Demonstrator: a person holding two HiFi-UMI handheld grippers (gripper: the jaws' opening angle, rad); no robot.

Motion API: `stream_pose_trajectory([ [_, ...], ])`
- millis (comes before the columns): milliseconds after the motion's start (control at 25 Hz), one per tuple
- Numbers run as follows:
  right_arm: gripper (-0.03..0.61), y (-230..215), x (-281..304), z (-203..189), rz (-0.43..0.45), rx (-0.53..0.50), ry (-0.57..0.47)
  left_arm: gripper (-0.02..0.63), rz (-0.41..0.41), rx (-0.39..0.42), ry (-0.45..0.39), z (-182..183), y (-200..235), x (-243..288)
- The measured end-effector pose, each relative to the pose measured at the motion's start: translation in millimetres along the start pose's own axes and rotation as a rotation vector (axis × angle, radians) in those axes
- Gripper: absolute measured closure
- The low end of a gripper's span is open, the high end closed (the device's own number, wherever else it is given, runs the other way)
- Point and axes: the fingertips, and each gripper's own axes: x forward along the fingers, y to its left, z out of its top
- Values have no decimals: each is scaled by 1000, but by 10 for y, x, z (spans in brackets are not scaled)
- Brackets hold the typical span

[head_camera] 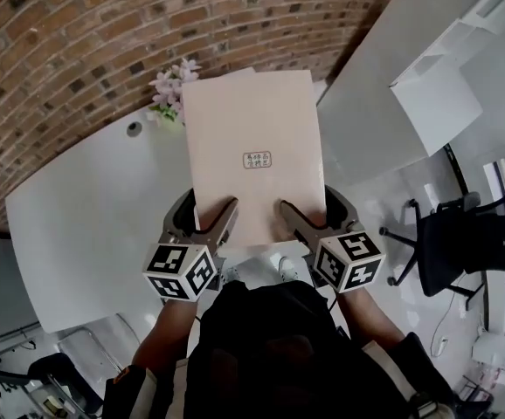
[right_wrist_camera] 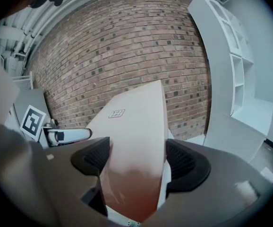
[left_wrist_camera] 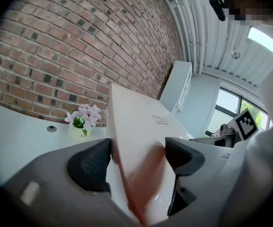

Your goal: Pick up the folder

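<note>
From the head view, the folder (head_camera: 252, 151), pale pink with a small printed stamp (head_camera: 257, 159) near its middle, is held in the air above the white table (head_camera: 78, 225). It is gripped by its near edge, with the left gripper (head_camera: 210, 221) at one near corner and the right gripper (head_camera: 303, 219) at the other. Beyond the folder's far left corner stands a small bunch of pink flowers (head_camera: 172, 88), and a black office chair (head_camera: 445, 234) sits on the floor to the right. The left gripper view shows what the head view cannot: the folder passes edge-on between the two dark pads. The jaws are pinched on it, with the left pad pressed against the sheet. It also shows that the flowers stand in a little white vase (left_wrist_camera: 78, 132) beside a round hole (left_wrist_camera: 51, 128) in the tabletop. The right gripper view shows its jaws likewise clamped on the folder, a pad touching each face. The other gripper's marker cube (right_wrist_camera: 32, 121) is at the left, and a tall white shelf unit (right_wrist_camera: 233, 56) stands at the right. A brick wall (right_wrist_camera: 127, 46) backs the room.
</note>
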Motion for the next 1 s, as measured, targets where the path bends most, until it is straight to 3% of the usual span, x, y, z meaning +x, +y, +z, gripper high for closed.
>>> stream_pose_trajectory([
  [480, 202, -436, -388, 320, 238, -70, -88, 252, 212, 63, -154, 193, -805, -98],
  [800, 207, -729, -769, 230, 355, -122, -86, 252, 343, 55, -210, -66, -1393, -206],
  [1000, 207, -771, -979, 152, 395, -138, -98, 250, 383, 60, -231, -193, -1632, -337],
])
